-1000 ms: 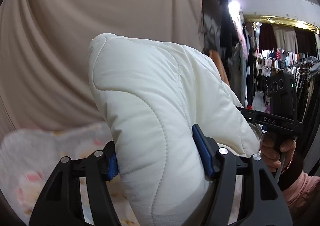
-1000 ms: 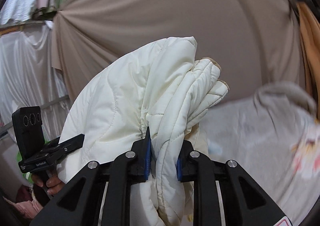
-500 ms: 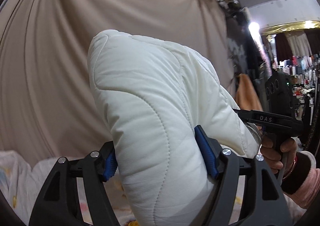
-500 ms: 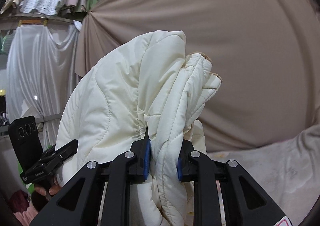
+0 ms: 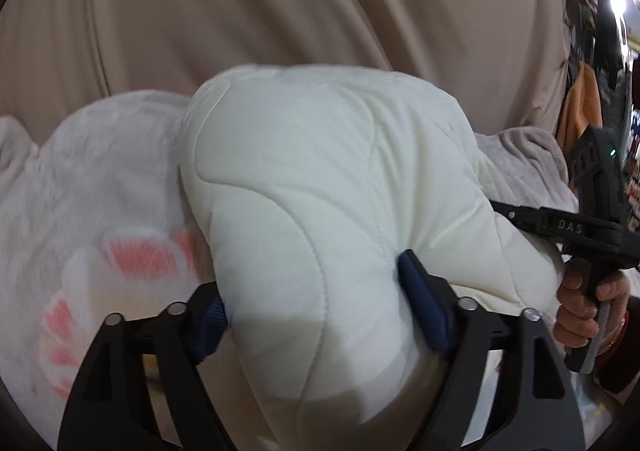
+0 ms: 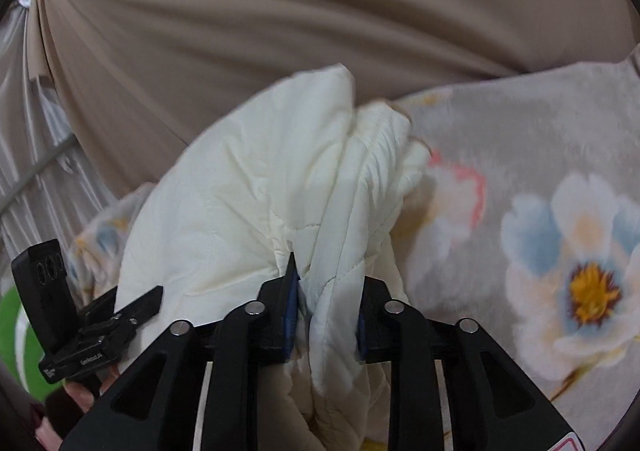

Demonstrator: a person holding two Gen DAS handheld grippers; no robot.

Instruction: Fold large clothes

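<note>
Jacket [image 5: 320, 187] now low over the flowered blanket [image 6: 540, 179], curtain [image 5: 280, 3] behind, where half a second ago only curtain showed behind it. Left gripper [image 5: 316, 315] just widened, pads still against a fat quilted fold. Right gripper [image 6: 326, 307] just eased a little, still pinching a bunched edge. Probably laying down for the next fold.

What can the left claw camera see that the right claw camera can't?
Only the left wrist view shows the orange garment, the bright lamp and a hand holding the right claw's handle. Only the right wrist view shows the blue and white flower on the blanket and the shiny white curtain. Both show the puffy white jacket between blue pads, the flowered blanket and the beige drape.
</note>
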